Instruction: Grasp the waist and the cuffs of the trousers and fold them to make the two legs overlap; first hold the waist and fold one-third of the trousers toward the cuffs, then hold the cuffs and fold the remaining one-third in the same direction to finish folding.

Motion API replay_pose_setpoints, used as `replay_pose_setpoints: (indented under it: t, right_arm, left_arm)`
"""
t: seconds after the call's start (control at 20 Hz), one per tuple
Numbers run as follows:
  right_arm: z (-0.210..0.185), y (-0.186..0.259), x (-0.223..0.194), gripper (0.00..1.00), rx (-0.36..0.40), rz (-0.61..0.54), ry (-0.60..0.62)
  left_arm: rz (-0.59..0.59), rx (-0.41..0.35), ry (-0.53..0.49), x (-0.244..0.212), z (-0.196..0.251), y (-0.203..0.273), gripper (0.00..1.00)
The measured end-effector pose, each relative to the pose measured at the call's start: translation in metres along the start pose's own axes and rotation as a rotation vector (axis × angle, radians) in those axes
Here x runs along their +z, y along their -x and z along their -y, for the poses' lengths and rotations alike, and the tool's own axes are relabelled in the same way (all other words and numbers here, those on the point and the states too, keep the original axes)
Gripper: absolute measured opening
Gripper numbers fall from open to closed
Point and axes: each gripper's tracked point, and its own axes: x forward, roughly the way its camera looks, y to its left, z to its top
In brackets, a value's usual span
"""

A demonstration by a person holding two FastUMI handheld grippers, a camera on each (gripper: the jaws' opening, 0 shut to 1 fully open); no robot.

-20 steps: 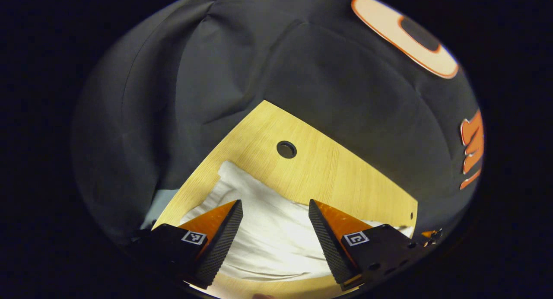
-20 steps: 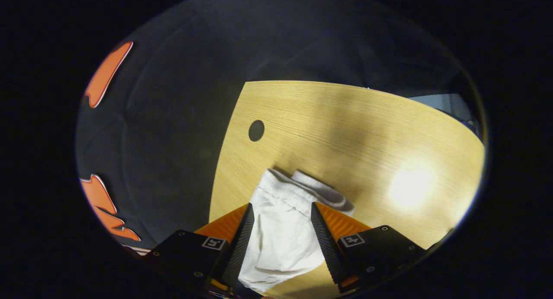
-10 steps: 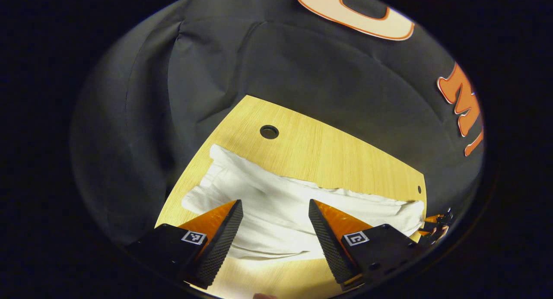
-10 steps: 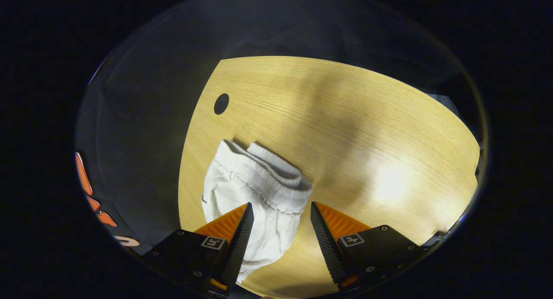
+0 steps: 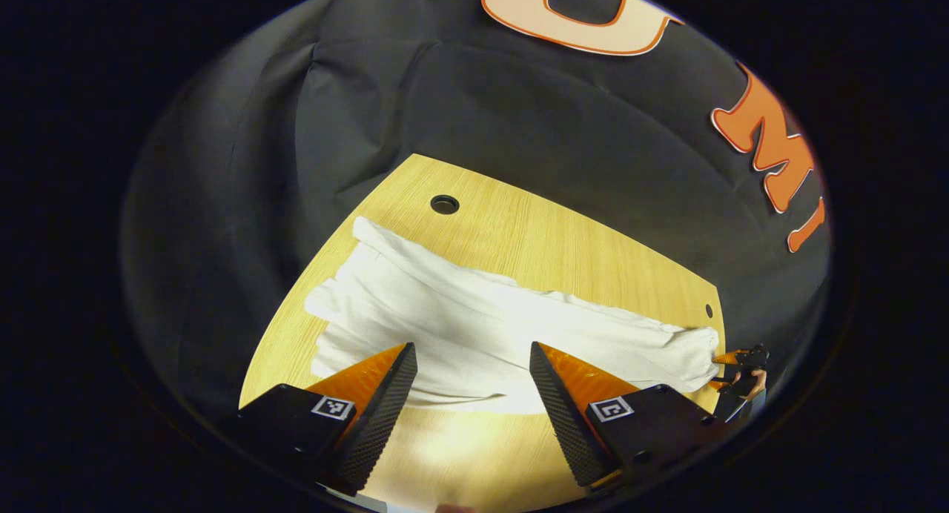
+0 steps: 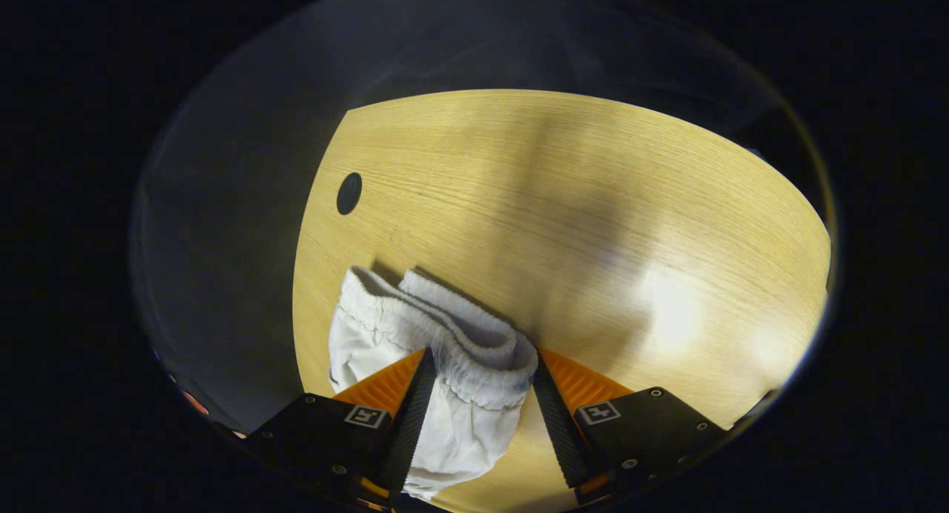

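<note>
Fingers of the left gripper (image 5: 473,383) spread wide, nothing between them, hovering over the middle of the white trousers (image 5: 482,328). Right gripper (image 6: 478,394) fingers also wide, straddling the elastic waist (image 6: 452,335) but apart from the cloth on both sides, as far as can be told. Trousers lie stretched long across the wooden table (image 5: 519,231), legs apparently already overlapped, cuffs (image 5: 334,313) at the end near the table's hole (image 5: 445,204), waist at the other end. The right gripper also shows small at the waist end in the left gripper view. Step judged: about to take the waist for the first one-third fold. Next: close on the waistband, lift, carry toward cuffs.
</note>
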Motion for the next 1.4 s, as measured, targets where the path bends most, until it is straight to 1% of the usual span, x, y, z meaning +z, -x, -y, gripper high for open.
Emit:
replay_pose_setpoints:
  t: [0.05,0.15,0.2,0.25,0.3,0.4,0.45,0.5,0.6,0.75,0.9,1.05,1.1,1.2,1.25,1.3,1.35,1.4]
  right_arm:
    - [0.003,0.001,0.003,0.78,-0.008,0.003,-0.017]
    - [0.007,-0.005,0.006,0.67,-0.026,0.016,-0.04]
    - [0.005,-0.008,0.006,0.44,-0.009,0.024,-0.057]
    - [0.001,-0.008,0.004,0.35,0.01,0.028,-0.075]
    - [-0.001,-0.009,0.004,0.2,0.02,0.038,-0.079]
    - [-0.004,-0.004,0.003,0.12,0.045,0.056,-0.062]
    - [-0.008,0.001,0.004,0.1,0.066,0.071,-0.058]
    - [-0.016,0.006,0.004,0.08,0.106,0.085,-0.061]
    - [-0.034,0.025,0.003,0.07,0.201,0.109,-0.05]
    - [-0.065,0.048,-0.001,0.07,0.304,0.146,-0.007]
    - [-0.074,0.057,-0.01,0.07,0.359,0.205,0.031]
    - [-0.087,0.062,-0.019,0.06,0.436,0.25,0.035]
    - [-0.089,0.059,-0.02,0.06,0.455,0.26,0.032]
    - [-0.086,0.054,-0.02,0.07,0.479,0.27,0.032]
    - [-0.08,0.056,-0.016,0.07,0.492,0.275,0.035]
    - [-0.078,0.061,-0.013,0.06,0.503,0.27,0.039]
    - [-0.076,0.064,-0.01,0.06,0.514,0.264,0.044]
    - [-0.074,0.064,-0.007,0.07,0.52,0.263,0.048]
  left_arm:
    - [-0.002,0.003,0.005,-0.004,0.0,0.003,0.99]
    - [-0.002,0.008,0.025,-0.013,0.0,0.008,1.0]
    - [-0.002,0.004,0.04,-0.019,0.002,0.01,1.0]
    - [-0.006,-0.001,0.057,-0.025,0.002,0.011,1.0]
    - [-0.013,-0.009,0.07,-0.033,0.005,0.014,0.99]
    - [-0.016,-0.005,0.077,-0.046,0.005,0.024,1.0]
    - [-0.013,-0.003,0.077,-0.051,0.005,0.027,1.0]
    - [-0.013,-0.008,0.077,-0.055,0.007,0.032,0.99]
    - [-0.019,-0.023,0.078,-0.063,0.01,0.035,0.99]
    - [-0.028,-0.055,0.078,-0.068,0.014,0.034,1.0]
    - [-0.042,-0.11,0.078,-0.068,0.015,0.024,1.0]
    - [-0.075,-0.153,0.091,-0.069,0.009,0.018,1.0]
    - [-0.081,-0.156,0.096,-0.067,0.005,0.015,0.96]
    - [-0.091,-0.17,0.11,-0.067,-0.009,0.004,0.96]
    - [-0.1,-0.179,0.12,-0.069,-0.014,0.001,1.0]
    - [-0.108,-0.197,0.133,-0.069,-0.019,-0.001,1.0]
    - [-0.119,-0.21,0.147,-0.07,-0.022,-0.005,0.96]
    - [-0.13,-0.221,0.155,-0.072,-0.026,-0.008,1.0]
